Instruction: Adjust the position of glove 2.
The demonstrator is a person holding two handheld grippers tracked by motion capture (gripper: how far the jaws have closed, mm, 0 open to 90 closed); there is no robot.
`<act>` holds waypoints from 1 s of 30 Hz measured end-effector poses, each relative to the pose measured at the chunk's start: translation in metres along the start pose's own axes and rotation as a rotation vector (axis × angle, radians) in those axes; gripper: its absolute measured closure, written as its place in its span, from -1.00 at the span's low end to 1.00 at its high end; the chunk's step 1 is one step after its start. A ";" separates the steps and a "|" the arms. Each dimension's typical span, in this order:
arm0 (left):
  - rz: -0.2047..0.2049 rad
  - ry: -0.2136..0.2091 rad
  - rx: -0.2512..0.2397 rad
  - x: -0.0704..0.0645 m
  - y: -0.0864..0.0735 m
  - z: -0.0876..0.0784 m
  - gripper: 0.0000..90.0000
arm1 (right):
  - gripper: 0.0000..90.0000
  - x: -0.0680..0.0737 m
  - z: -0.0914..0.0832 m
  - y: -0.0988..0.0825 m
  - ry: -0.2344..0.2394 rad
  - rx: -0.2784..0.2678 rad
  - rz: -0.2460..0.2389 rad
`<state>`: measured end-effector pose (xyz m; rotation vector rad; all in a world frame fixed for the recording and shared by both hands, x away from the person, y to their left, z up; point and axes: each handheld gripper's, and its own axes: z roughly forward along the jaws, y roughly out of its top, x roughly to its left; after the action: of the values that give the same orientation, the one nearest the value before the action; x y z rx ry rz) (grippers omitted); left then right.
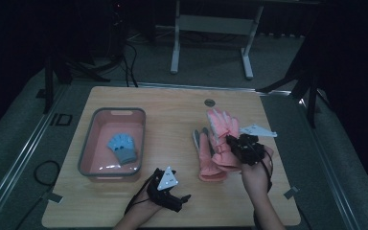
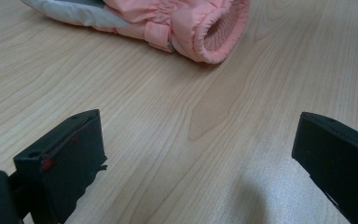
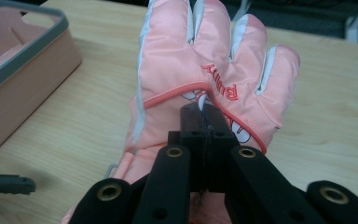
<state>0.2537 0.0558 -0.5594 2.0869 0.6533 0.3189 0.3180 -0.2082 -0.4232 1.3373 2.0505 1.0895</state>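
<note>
Now the right tool pinches the soft, light padded pink ski glove by its back, left tool wide, idle.

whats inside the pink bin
One small blue glove lies on the floor of the pink bin, near its right wall. Whatever sits under that glove is covered.

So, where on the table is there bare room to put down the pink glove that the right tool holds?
Free: the wood between the bin and the lying pink glove, and the far strip behind the bin. Crowded: the right side, where the held glove in the right tool overlaps the other.
</note>
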 end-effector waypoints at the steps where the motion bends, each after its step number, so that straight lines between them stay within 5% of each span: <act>1: 0.000 0.000 0.000 0.000 0.000 0.000 -0.94 | 0.98 0.002 0.004 -0.002 0.010 0.005 0.011; 18: 0.005 -0.001 0.006 0.000 0.000 0.000 -0.94 | 0.91 0.019 0.057 -0.037 0.011 0.100 0.075; 22: 0.010 0.009 0.009 0.000 0.000 0.000 -0.94 | 0.83 0.023 0.063 -0.044 0.012 0.104 0.054; 26: 0.020 0.018 0.021 -0.001 0.000 0.001 -0.94 | 0.66 0.023 0.062 -0.043 0.009 0.098 0.040; 30: 0.014 0.019 0.021 -0.001 0.000 0.001 -0.94 | 0.19 0.020 0.055 -0.040 0.035 0.071 0.013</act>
<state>0.2537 0.0548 -0.5595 2.1120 0.6563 0.3417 0.3281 -0.1787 -0.4869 1.3775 2.1269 1.0616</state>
